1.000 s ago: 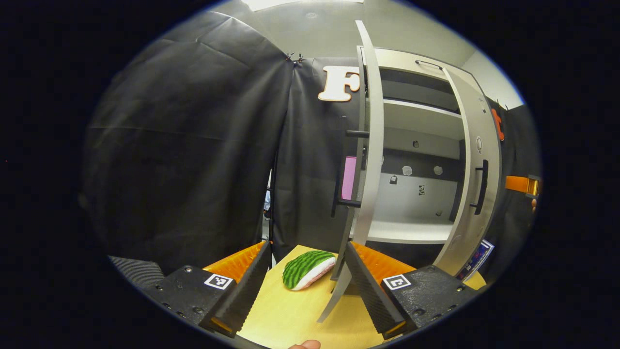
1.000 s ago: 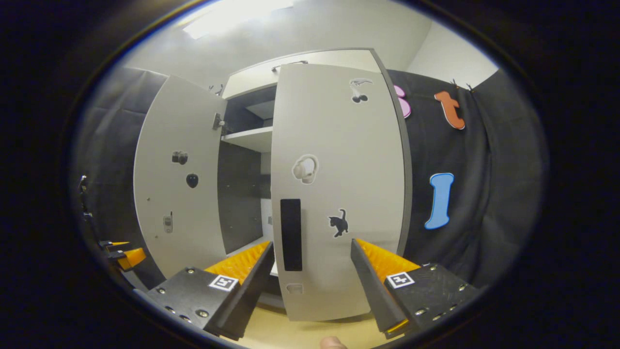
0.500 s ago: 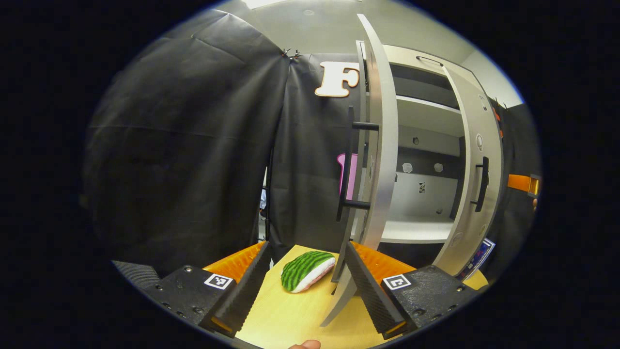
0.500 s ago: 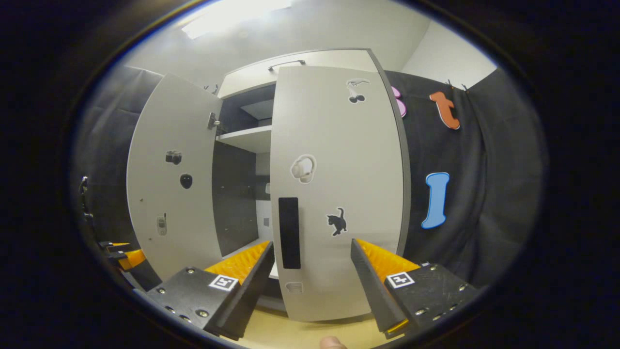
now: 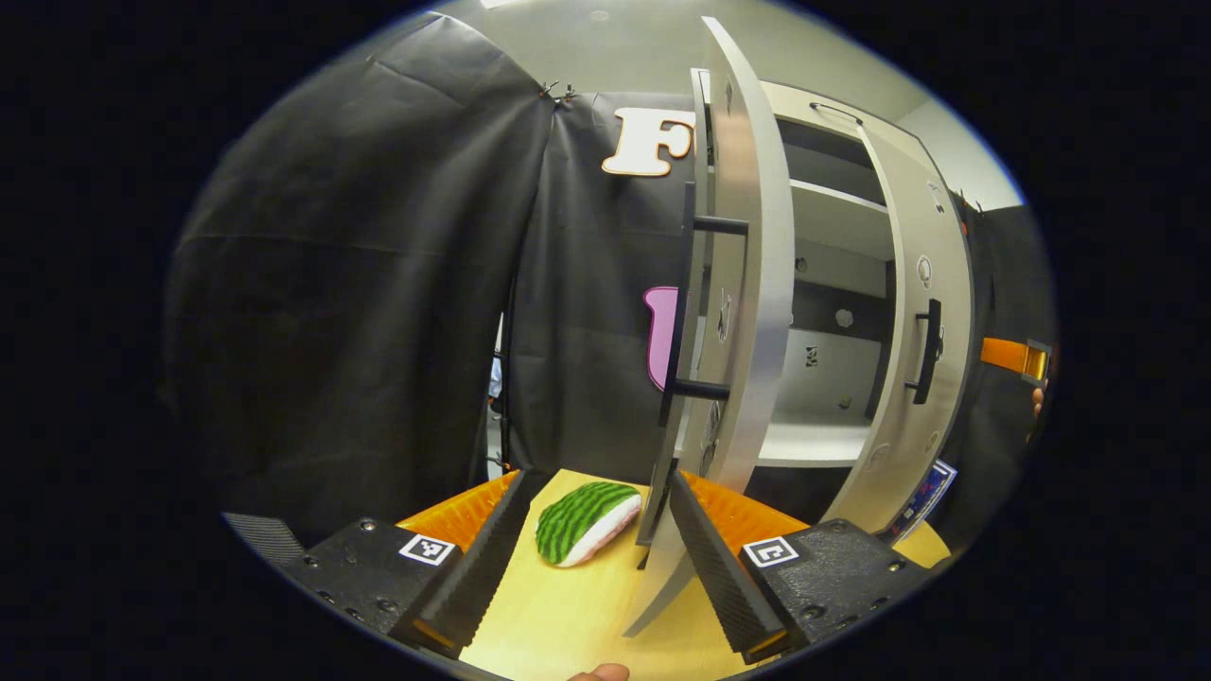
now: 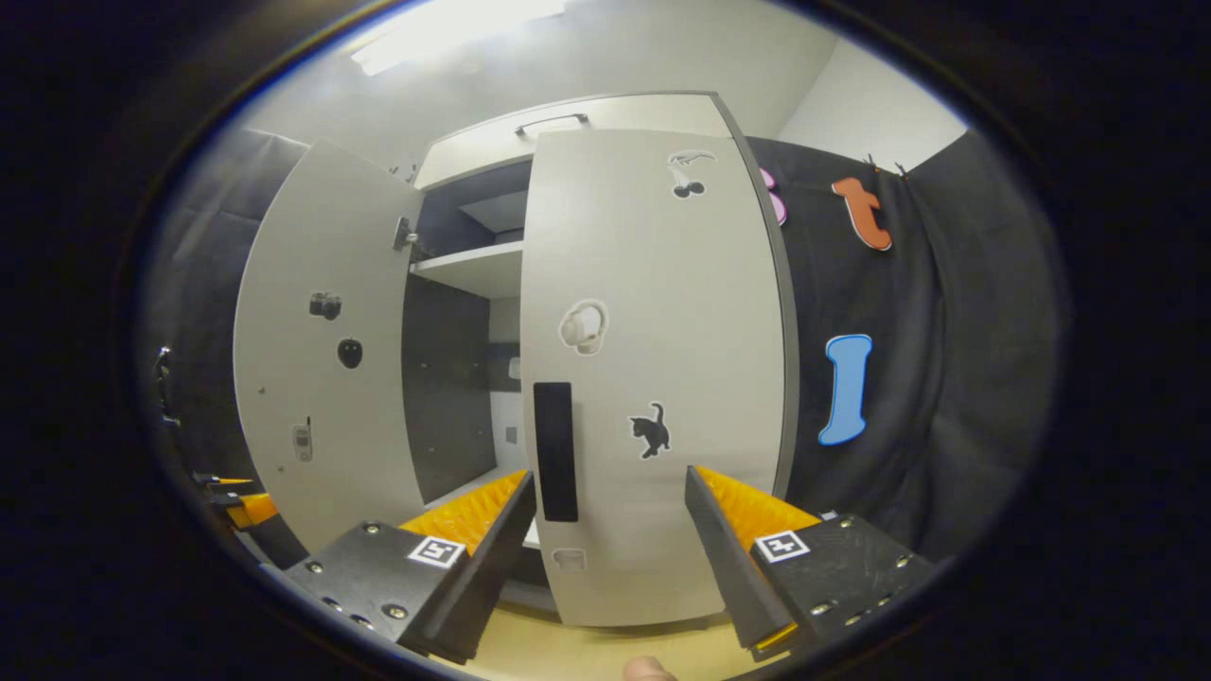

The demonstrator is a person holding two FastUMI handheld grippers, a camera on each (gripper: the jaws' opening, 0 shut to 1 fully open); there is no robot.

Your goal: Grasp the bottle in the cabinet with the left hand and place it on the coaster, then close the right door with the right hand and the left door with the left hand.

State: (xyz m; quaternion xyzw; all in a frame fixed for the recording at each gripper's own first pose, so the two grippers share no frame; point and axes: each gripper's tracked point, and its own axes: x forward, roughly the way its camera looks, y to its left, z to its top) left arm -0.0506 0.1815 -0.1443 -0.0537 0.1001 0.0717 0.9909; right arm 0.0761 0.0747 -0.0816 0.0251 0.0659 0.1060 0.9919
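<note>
The pale grey cabinet's left door (image 5: pixel 747 236) stands edge-on, ajar, just ahead of the left gripper (image 5: pixel 591 558), whose jaws are spread and empty. The right door (image 6: pixel 653 378), with black handle and cat sticker, is nearly closed before the right gripper (image 6: pixel 610 558), jaws also spread. A green-striped watermelon-slice toy (image 5: pixel 582 520) lies on the light wooden surface (image 5: pixel 568 615).

You've got black cloth (image 5: pixel 359 284) draped on every side of the booth, with creases showing and small clips pinching it at the top seam. Above the cloth there's plain pale wall (image 6: pixel 880 104) and a ceiling with a bright light panel (image 6: pixel 454 28) glaring in the right gripper view. Down low you're over a light wooden tabletop (image 5: pixel 577 615). A narrow gap (image 5: pixel 494 378) between two cloth panels lets a sliver of the room behind peek through.
</note>
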